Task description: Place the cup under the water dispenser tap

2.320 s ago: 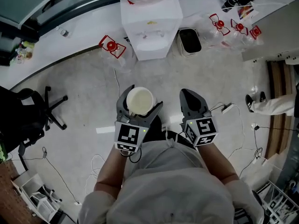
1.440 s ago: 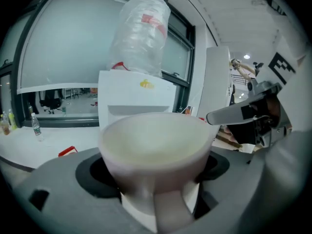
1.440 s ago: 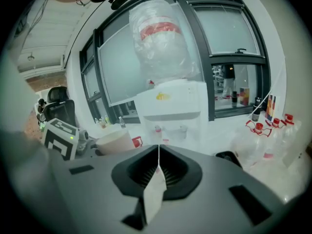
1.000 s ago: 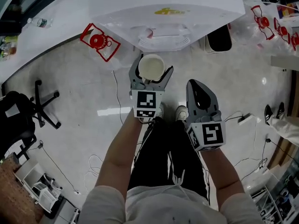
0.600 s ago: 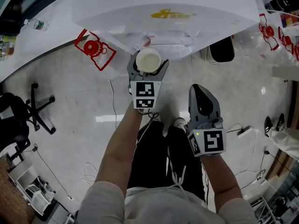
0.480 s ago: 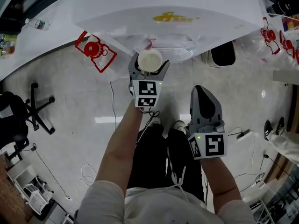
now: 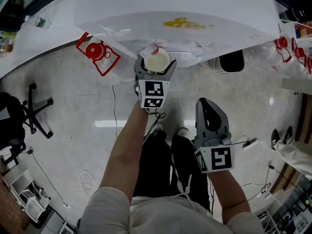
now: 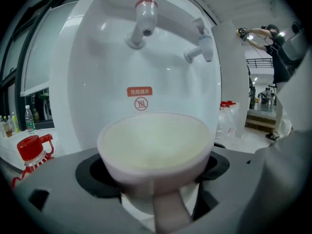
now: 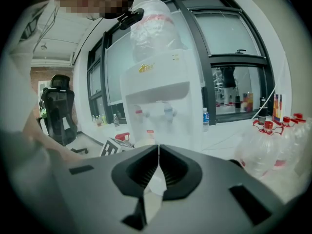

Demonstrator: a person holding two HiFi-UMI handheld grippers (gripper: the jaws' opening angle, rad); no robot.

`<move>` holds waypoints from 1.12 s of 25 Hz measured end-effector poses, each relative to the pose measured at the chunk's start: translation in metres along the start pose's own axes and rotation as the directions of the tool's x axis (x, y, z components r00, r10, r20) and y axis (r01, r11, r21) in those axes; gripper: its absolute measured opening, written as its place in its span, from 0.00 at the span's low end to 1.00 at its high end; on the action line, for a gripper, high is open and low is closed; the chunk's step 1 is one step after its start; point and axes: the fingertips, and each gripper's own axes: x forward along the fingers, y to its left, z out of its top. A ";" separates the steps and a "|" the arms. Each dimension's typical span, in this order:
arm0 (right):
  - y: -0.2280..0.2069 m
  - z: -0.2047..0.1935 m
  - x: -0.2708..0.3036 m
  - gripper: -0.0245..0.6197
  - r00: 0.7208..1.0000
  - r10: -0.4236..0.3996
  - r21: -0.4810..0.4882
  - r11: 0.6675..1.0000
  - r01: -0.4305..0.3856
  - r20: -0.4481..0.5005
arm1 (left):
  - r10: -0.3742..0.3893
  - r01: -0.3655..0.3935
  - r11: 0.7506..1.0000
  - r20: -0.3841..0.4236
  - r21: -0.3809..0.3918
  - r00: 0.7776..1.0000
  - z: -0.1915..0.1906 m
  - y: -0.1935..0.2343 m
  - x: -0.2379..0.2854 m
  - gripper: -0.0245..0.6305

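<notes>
One white cup (image 8: 156, 147), upright and empty, pinched between the wide-set jaws of the left hand-held gripper (image 7: 155, 69), at the water dispenser's (image 8: 92, 72) recess, lower than the red-collared tap (image 8: 145, 16); blue tap (image 8: 202, 45) alongside. Right hand-held gripper (image 7: 210, 112) pressed together on nothing, well back, above the floor (image 7: 73, 111).

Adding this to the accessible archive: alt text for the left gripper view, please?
The left gripper holds an empty-looking white cup between its jaws, in front of a white water dispenser and below its red-banded tap. A second, blue-topped tap sits to the right, and a red-capped jug stands at lower left.
</notes>
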 end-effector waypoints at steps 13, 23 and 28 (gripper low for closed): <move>0.002 -0.023 -0.015 0.08 0.996 0.025 0.018 1.000 -0.023 -0.085 | 0.057 -0.054 0.998 0.128 -0.025 0.990 0.020 0.003 -0.010 0.78; 0.019 -0.019 -0.031 0.08 0.991 0.083 -0.006 0.996 -0.084 -0.101 | 0.050 -0.047 0.999 0.119 -0.024 0.992 0.023 -0.006 -0.059 0.83; 0.038 -0.003 -0.046 0.08 0.991 0.090 0.005 0.996 -0.090 -0.103 | 0.094 -0.093 0.996 0.124 -0.012 0.988 0.048 -0.007 -0.110 0.83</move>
